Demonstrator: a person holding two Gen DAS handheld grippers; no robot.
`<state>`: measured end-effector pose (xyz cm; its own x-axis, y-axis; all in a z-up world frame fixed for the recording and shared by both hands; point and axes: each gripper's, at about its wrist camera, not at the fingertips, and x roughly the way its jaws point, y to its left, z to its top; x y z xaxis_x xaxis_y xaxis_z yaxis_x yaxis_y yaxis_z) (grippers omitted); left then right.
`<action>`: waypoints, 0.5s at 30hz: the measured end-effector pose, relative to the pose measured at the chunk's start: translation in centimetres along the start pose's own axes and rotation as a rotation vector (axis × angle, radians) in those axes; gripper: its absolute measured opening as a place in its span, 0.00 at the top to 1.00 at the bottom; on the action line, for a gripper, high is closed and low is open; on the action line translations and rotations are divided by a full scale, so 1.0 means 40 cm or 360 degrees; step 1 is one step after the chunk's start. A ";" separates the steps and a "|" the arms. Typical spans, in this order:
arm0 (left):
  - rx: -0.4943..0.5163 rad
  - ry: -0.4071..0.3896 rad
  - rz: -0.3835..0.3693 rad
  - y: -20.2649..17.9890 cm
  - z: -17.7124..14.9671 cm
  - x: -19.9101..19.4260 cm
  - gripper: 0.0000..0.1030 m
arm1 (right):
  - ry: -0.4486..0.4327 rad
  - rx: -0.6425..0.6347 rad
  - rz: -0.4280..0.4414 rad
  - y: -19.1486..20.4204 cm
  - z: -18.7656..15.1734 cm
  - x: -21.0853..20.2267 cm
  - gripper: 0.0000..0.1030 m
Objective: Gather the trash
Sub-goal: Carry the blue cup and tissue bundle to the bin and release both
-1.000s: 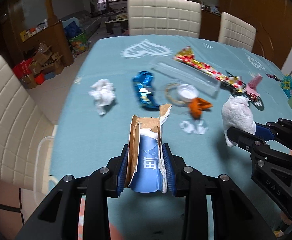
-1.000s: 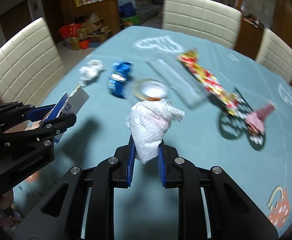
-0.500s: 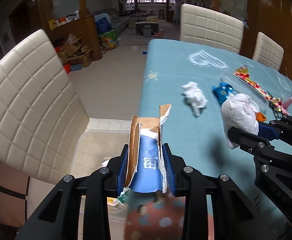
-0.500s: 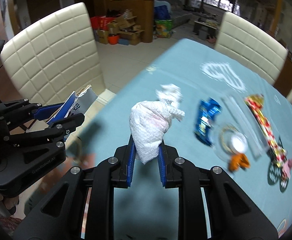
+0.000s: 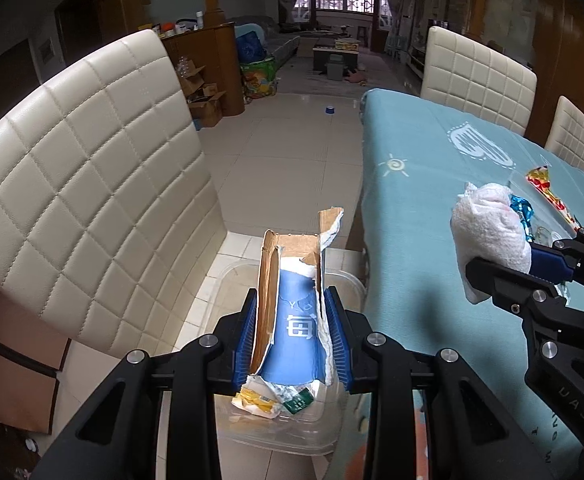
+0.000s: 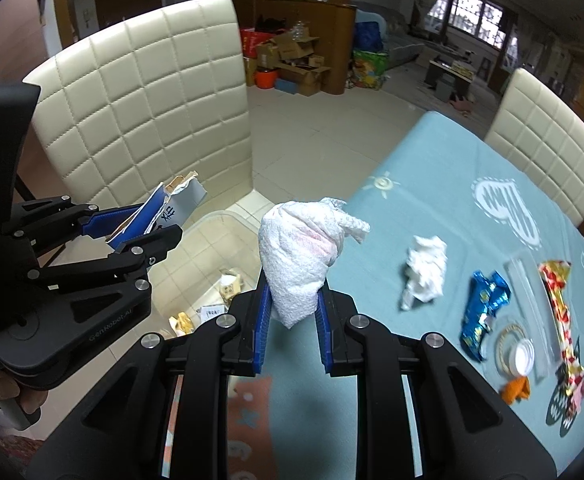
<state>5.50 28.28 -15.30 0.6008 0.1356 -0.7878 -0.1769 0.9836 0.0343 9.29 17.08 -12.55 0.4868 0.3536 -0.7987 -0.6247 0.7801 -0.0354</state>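
so the torn carton (image 5: 292,320), cardboard-brown inside and blue with white lettering outside, is pinched upright between the blue pads of the left gripper (image 5: 292,336), jaws fairly narrow and pressing on both its sides. it hangs right over a clear plastic bin (image 5: 344,280) that sits on the tiled floor between the table edge and a cream quilted chair (image 5: 92,200). in the bin there are already a few scraps, yellowish and green wrappers (image 5: 270,398) showing just under the carton.

the right gripper (image 6: 292,320) is clamped on a wadded white paper towel (image 6: 300,252), jaws close together, the wad sticking up above the pads with a faint pink stain on it. from the left camera that wad (image 5: 488,232) sits over the edge of the table, beside the bin rather than above it. in the right camera you can see the left gripper (image 6: 140,236) off to the side with its carton (image 6: 164,212) above the bin (image 6: 212,220), and a bit of a hand (image 6: 12,396) on its handle.

out on the teal tablecloth (image 6: 432,200) there's still stuff lying around: a crumpled white tissue (image 6: 426,272), a blue foil wrapper (image 6: 484,308), a red and yellow wrapper (image 6: 560,312), a clear plastic sleeve (image 6: 528,280) between those two, a small white lid (image 6: 522,356), and an orange scrap (image 6: 516,390). more cream chairs (image 5: 476,76) stand at the far side.
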 end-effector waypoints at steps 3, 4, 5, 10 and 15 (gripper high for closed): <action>-0.0014 0.0013 0.0012 0.026 0.002 0.010 0.69 | -0.0005 -0.0025 0.0013 0.018 0.020 0.009 0.77; -0.0014 0.0014 0.0023 0.032 0.003 0.012 0.69 | -0.0007 -0.0030 0.0016 0.023 0.027 0.013 0.77; -0.0017 0.0015 0.0034 0.040 0.005 0.015 0.68 | -0.0008 -0.0035 0.0020 0.030 0.036 0.018 0.76; -0.0038 0.0008 0.0064 0.076 0.018 0.030 0.67 | -0.0009 -0.0051 0.0033 0.050 0.065 0.034 0.76; -0.0039 0.0012 0.0070 0.090 0.027 0.039 0.62 | 0.0004 -0.0072 0.0031 0.061 0.080 0.052 0.76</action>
<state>6.64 32.16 -15.74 0.5862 0.1779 -0.7904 -0.2222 0.9735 0.0544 10.73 21.35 -12.39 0.4726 0.3671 -0.8012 -0.6611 0.7488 -0.0469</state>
